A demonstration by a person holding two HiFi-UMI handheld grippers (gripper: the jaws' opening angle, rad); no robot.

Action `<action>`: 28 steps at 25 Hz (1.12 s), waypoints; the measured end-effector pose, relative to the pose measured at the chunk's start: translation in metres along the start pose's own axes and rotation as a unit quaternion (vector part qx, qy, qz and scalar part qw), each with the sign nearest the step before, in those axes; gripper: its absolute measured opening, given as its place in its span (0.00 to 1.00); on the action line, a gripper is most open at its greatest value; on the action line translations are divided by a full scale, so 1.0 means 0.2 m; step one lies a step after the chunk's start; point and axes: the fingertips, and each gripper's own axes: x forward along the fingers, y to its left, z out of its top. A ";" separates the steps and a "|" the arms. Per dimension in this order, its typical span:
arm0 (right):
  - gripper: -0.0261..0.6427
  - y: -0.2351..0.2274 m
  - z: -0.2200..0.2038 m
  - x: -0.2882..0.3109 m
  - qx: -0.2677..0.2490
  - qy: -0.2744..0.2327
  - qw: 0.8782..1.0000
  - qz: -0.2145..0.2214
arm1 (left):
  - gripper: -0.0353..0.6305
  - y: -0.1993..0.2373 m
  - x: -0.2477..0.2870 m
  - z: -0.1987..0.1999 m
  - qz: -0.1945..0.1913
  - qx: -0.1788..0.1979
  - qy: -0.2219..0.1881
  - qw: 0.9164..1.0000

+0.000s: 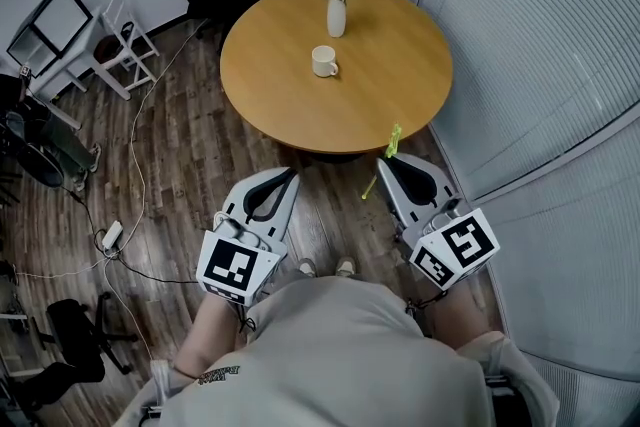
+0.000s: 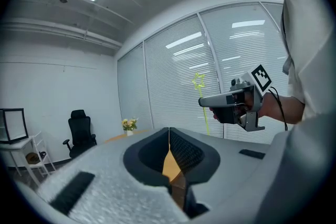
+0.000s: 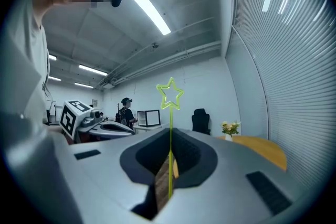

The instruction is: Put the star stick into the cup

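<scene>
Right tool (image 1: 390,159) with star stick (image 1: 394,139) beside table (image 1: 345,145) edge, cup (image 1: 324,61) well apart.

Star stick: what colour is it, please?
The star stick is bright yellow-green, seen best in the right gripper view.

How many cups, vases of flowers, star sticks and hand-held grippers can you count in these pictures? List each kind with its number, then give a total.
cup: 1
vase of flowers: 1
star stick: 1
grippers: 2 (left gripper, right gripper)
Total: 5
</scene>
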 end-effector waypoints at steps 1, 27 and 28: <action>0.08 -0.01 0.00 0.00 0.000 -0.001 1.000 0.001 | 0.09 -0.01 0.01 0.00 0.001 0.000 0.000 1.000; 0.08 -0.26 -0.03 -0.10 0.032 -0.013 0.999 0.023 | 0.09 -0.13 0.20 0.00 0.031 -0.010 0.035 0.999; 0.08 -0.26 -0.03 -0.09 0.033 -0.015 0.999 0.024 | 0.09 -0.13 0.20 0.00 0.032 -0.010 0.033 0.999</action>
